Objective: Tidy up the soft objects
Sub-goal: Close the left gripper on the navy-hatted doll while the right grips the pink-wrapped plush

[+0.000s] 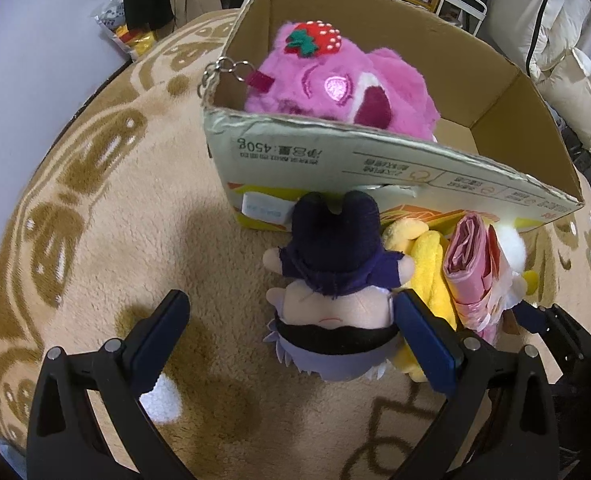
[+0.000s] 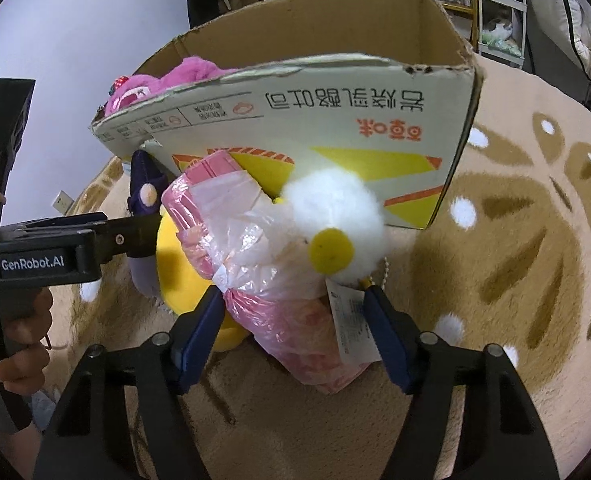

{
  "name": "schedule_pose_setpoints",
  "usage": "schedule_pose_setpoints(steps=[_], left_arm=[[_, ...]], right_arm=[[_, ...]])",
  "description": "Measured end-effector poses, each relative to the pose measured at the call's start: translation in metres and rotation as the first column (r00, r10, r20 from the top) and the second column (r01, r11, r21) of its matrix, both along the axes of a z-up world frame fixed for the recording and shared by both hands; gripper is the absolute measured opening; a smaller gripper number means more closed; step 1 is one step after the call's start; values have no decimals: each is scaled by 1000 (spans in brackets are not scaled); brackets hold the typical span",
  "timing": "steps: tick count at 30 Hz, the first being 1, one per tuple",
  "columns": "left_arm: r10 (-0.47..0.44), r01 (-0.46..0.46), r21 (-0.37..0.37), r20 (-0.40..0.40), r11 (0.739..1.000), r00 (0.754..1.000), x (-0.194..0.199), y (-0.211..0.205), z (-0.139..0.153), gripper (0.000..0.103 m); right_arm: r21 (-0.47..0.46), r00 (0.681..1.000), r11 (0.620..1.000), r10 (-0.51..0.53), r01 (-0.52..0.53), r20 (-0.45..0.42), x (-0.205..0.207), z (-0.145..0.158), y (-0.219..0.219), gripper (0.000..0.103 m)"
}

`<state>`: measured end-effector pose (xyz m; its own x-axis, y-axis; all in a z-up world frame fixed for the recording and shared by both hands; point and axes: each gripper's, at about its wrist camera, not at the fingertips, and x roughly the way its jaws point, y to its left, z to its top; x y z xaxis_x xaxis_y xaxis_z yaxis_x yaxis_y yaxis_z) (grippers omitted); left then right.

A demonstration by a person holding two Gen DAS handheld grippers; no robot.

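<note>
On a beige patterned rug (image 1: 95, 240), one open cardboard box (image 1: 375, 152) holds a single pink strawberry plush (image 1: 335, 80). Four soft items lie outside against its front wall: a purple doll (image 1: 331, 280), a yellow plush (image 1: 427, 264), a pink plastic bundle (image 2: 279, 280) and a white pompom (image 2: 335, 208). The left gripper (image 1: 291, 320) stands wide around the doll; the right gripper (image 2: 295, 312) brackets the bundle, whether clamped is unclear.

A bear plush (image 1: 335, 76) lies in the box (image 1: 375, 156); doll (image 1: 331, 280), towel (image 1: 427, 264) and bag (image 2: 279, 264) apparently lean against its front.
</note>
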<state>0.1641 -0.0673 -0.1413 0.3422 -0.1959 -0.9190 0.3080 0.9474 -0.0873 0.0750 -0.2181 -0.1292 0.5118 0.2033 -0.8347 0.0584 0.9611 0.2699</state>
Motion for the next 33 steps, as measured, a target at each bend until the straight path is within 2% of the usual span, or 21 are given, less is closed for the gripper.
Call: schedule_pose_setpoints(steps=[7, 14, 21, 23, 30, 33], left_arm=[[-12, 12, -2, -3, 1000, 1000, 0, -3, -3, 101], [23, -27, -72, -54, 997, 998, 3, 5, -10, 101], [-30, 30, 1, 59, 1000, 998, -5, -7, 3, 100], [-37, 36, 9, 67, 999, 997, -4, -9, 5, 100], [4, 3, -85, 74, 996, 997, 2, 2, 9, 101], [1, 4, -77, 73, 997, 997, 1, 0, 5, 101]], right_arm=[[-26, 1000, 1000, 8, -8, -7, 4, -1, 1, 74], [-25, 1000, 1000, 8, -8, -6, -1, -2, 6, 73], [-24, 1000, 1000, 5, -5, -6, -6, -3, 5, 73], [-21, 1000, 1000, 4, -5, -7, -6, -3, 4, 73], [-25, 1000, 1000, 7, -7, -7, -6, -3, 4, 73], [-25, 1000, 1000, 7, -7, -10, -5, -4, 4, 73]])
